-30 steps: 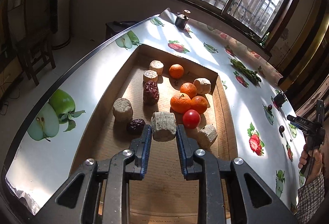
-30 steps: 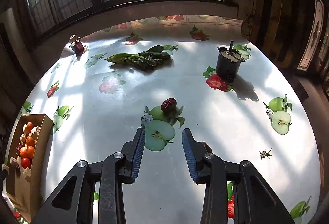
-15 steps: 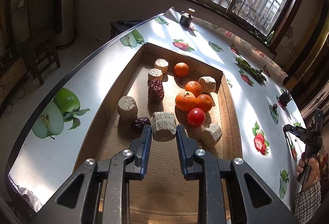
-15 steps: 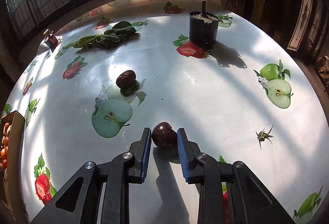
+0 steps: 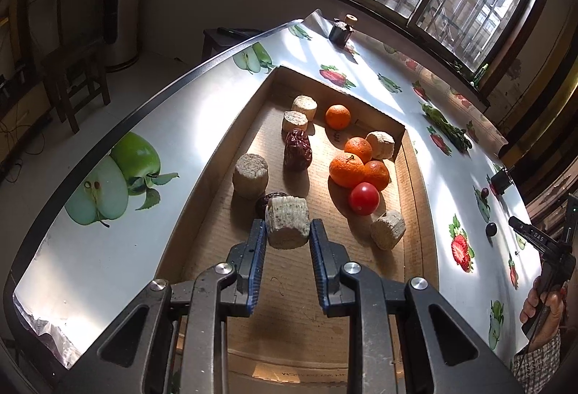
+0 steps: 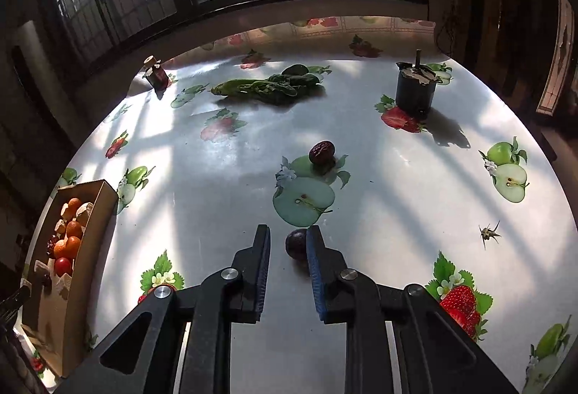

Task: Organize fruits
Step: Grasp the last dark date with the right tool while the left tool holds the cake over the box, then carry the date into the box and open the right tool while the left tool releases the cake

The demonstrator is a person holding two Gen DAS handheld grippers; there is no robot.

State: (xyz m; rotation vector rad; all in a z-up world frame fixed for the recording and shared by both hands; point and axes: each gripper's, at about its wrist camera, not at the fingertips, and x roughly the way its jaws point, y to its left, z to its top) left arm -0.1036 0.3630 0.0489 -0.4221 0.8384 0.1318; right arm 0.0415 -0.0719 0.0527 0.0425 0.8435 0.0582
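A shallow cardboard box (image 5: 224, 155) is holding oranges, a tomato (image 5: 363, 198) and pale cylinders. The left gripper (image 5: 288, 238) is clamping one rough cylinder (image 5: 287, 226) above it. Only the right view is showing the right gripper (image 6: 288, 242) standing open, one pad touching a dark plum (image 6: 296, 244) on the table.

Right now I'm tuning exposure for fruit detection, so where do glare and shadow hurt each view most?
Left wrist view: sunlight blows out the glossy fruit-print tablecloth beside the shallow cardboard box, whose near floor lies in shade. Right wrist view: window-bar shadows stripe the cloth, and the small dark purple plum sits shaded at the right tool; edges bend in both.
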